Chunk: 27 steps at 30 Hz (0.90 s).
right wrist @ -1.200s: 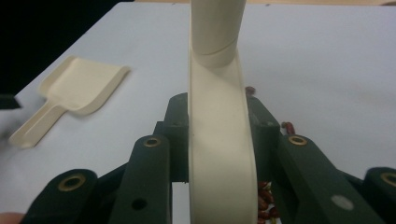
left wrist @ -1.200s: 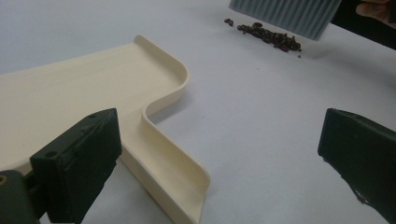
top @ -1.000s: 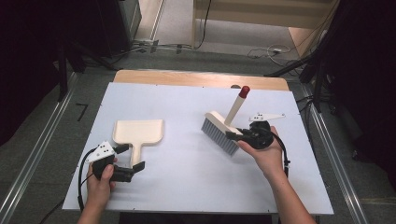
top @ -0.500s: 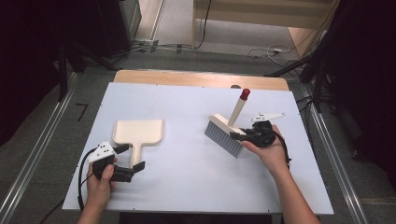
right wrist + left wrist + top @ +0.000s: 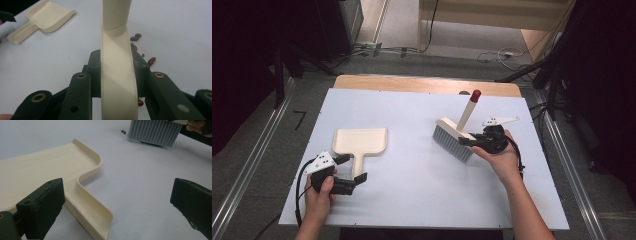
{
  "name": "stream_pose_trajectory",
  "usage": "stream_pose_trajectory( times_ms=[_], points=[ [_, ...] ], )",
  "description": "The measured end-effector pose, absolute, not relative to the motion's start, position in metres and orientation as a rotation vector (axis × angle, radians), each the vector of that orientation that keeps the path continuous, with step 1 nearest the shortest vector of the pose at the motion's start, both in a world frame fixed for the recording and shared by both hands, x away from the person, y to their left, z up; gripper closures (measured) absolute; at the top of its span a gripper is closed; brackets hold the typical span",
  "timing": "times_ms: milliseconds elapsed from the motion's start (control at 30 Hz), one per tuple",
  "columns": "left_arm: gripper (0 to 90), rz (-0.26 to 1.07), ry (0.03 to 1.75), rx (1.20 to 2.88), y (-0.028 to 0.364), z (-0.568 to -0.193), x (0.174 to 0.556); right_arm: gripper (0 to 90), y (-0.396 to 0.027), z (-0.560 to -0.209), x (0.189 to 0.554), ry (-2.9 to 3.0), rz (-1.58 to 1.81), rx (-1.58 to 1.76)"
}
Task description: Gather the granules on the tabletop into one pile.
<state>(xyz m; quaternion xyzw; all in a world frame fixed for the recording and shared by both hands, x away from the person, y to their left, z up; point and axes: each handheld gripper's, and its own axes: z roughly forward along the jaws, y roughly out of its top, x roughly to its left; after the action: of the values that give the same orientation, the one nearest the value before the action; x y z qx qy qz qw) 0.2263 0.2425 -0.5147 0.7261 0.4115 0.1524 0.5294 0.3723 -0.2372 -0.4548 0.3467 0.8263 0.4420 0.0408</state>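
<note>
Brush (image 5: 454, 138) sits right of table centre, bristles down, red-tipped handle angled toward 1 o'clock. Right gripper (image 5: 469, 142) clamps its cream back (beans (image 5: 151, 60) scattered just beyond it). Dustpan (image 5: 361, 141) lies at 9 o'clock from the brush, well apart, bare white table (image 5: 412, 185) between. Left gripper (image 5: 354, 172) has jaws wide open, straddling the dustpan's handle end, near the table's front edge.

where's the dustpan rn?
High view: the dustpan lies flat on the table's left half, its handle pointing toward the open left gripper, well left of the brush.
</note>
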Motion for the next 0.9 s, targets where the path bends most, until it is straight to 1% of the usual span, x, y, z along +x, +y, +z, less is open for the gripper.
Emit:
stream_pose_trajectory(
  times_ms=[367,567,633,800,900],
  points=[
    [0.0,0.411,1.077,1.716,0.238,-0.511,0.227,65.4,-0.268,-0.425,0.351,2.375,1.4,1.14],
    [0.0,0.434,1.106,1.712,0.228,-0.507,0.229,65.4,-0.29,-0.429,0.339,2.302,1.382,1.207],
    [2.7,0.462,1.135,1.716,0.224,-0.506,0.229,65.4,-0.298,-0.431,0.337,2.279,1.386,1.234],
    [3.4,0.48,1.167,1.716,0.22,-0.506,0.229,65.3,-0.31,-0.436,0.329,2.231,1.379,1.272],
    [5.9,0.494,1.213,1.71,0.219,-0.506,0.229,65.3,-0.314,-0.438,0.324,2.222,1.366,1.282]
  ],
)
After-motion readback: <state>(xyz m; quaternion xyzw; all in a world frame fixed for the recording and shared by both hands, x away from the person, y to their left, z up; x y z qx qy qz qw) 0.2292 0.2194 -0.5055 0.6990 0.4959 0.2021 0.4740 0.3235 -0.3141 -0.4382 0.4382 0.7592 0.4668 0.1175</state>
